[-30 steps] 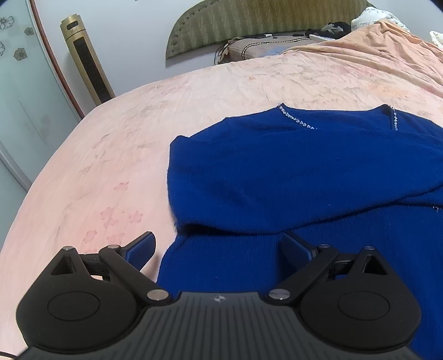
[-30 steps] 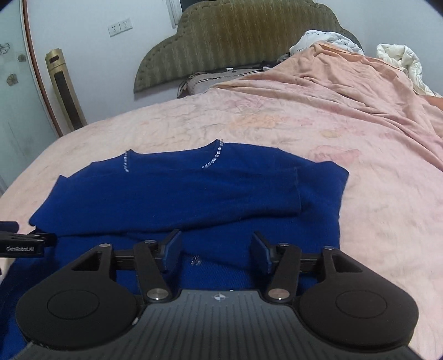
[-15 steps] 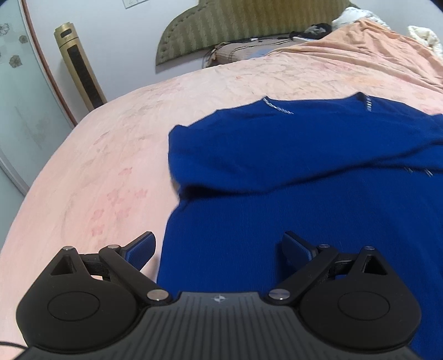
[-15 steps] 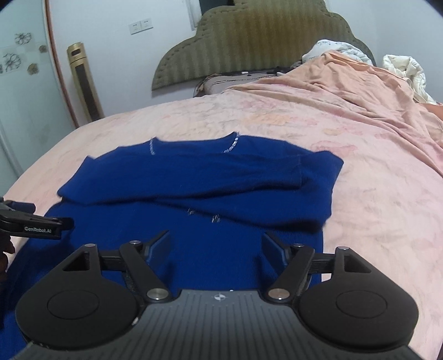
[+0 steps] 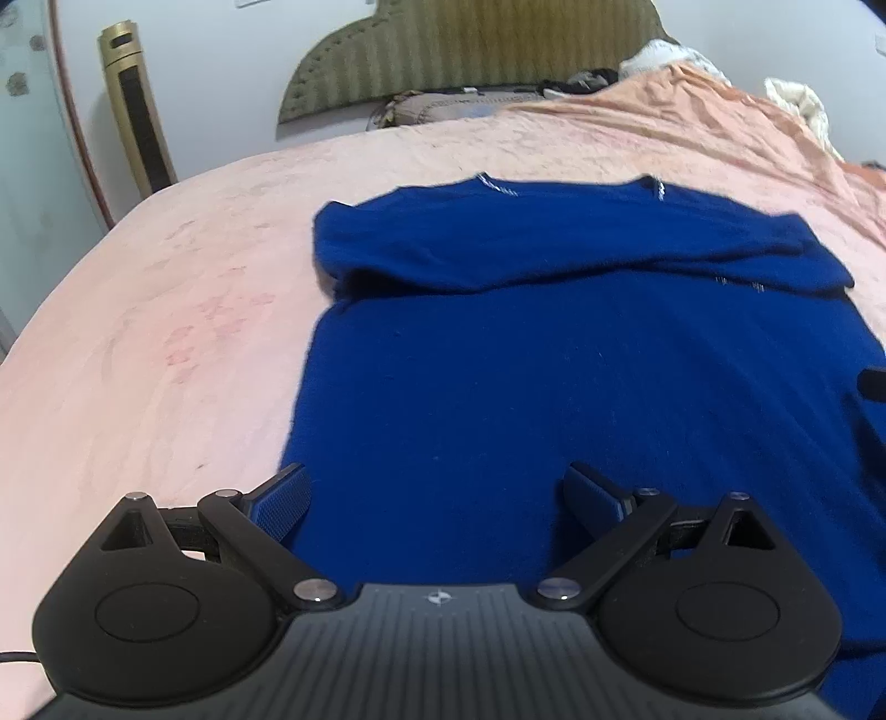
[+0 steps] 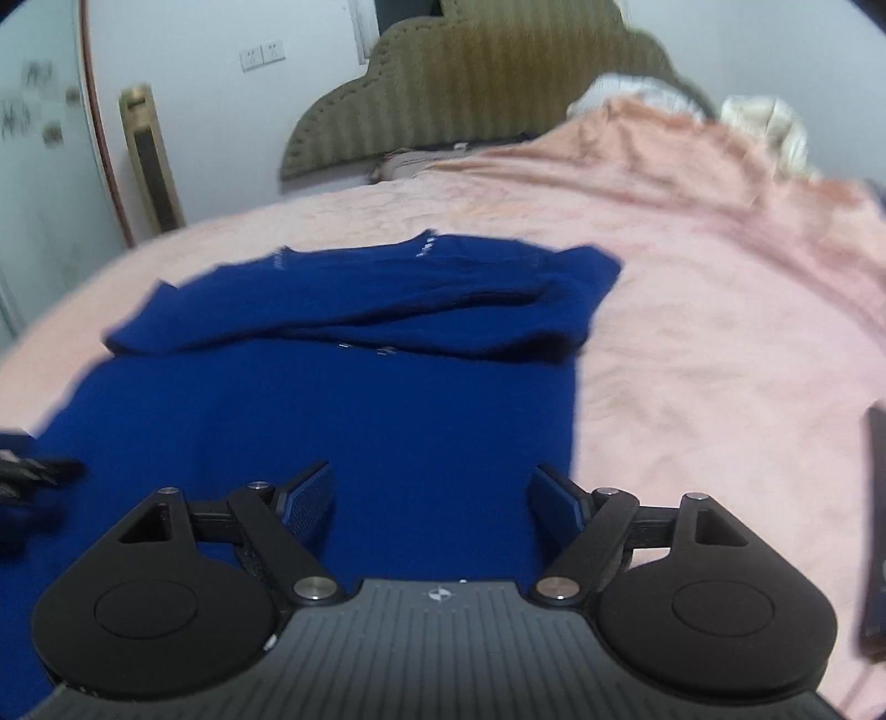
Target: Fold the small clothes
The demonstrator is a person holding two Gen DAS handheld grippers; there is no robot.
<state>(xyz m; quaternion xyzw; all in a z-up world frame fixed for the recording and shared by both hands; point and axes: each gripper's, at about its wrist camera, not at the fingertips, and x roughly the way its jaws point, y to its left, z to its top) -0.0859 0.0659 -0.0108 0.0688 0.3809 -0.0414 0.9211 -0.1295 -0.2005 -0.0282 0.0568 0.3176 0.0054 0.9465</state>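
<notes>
A dark blue sweater lies flat on the pink bedspread, its sleeves folded across the chest and its beaded neckline toward the headboard. My left gripper hangs open over the sweater's lower left part, near its left edge, with nothing between its fingers. In the right wrist view the same sweater fills the left half. My right gripper hovers above the lower right part, by the right edge; its jaws are opening and nothing is between them. The left gripper's tip shows at the left edge.
An olive padded headboard and pillows stand at the far end. A peach blanket is heaped at the far right. A gold tower unit stands by the wall on the left. A dark flat object lies at the right edge.
Both grippers have drawn back from the folded sleeves toward the sweater's lower part, so more of the body shows. The right gripper's jaws have spread wider. The sweater itself has not moved.
</notes>
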